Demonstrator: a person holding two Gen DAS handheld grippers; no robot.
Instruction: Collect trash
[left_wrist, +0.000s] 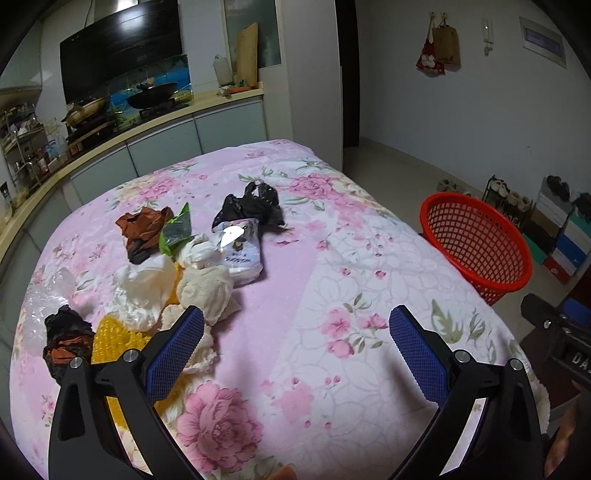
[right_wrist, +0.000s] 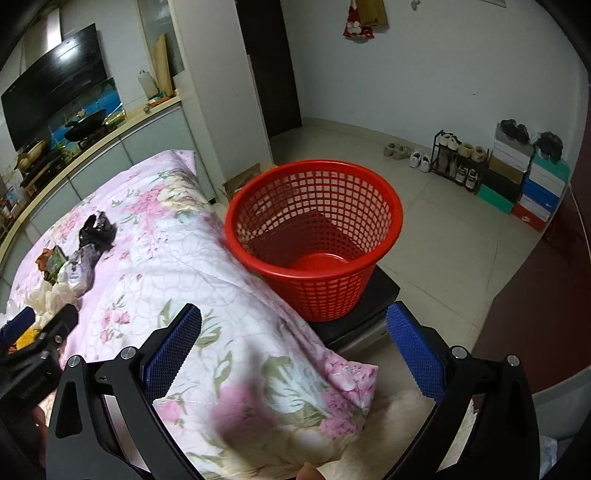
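A pile of trash lies on the floral cloth: a black plastic bag (left_wrist: 258, 205), a white printed packet (left_wrist: 242, 251), a brown crumpled wrapper (left_wrist: 142, 227), a green wrapper (left_wrist: 177, 230), white plastic (left_wrist: 144, 291), a cream cloth wad (left_wrist: 207, 291), a yellow mesh piece (left_wrist: 114, 338) and a dark wrapper (left_wrist: 66, 341). My left gripper (left_wrist: 295, 345) is open and empty, its left finger beside the cream wad. My right gripper (right_wrist: 293, 345) is open and empty, over the cloth's edge in front of the red basket (right_wrist: 314, 236), which looks empty. The basket also shows in the left wrist view (left_wrist: 476, 240).
The pink floral cloth (left_wrist: 332, 295) covers the table. The basket stands on a black stool (right_wrist: 376, 299) at the table's right side. A kitchen counter (left_wrist: 122, 136) with a stove runs behind. Shoes and shoeboxes (right_wrist: 517, 177) line the far wall on the tiled floor.
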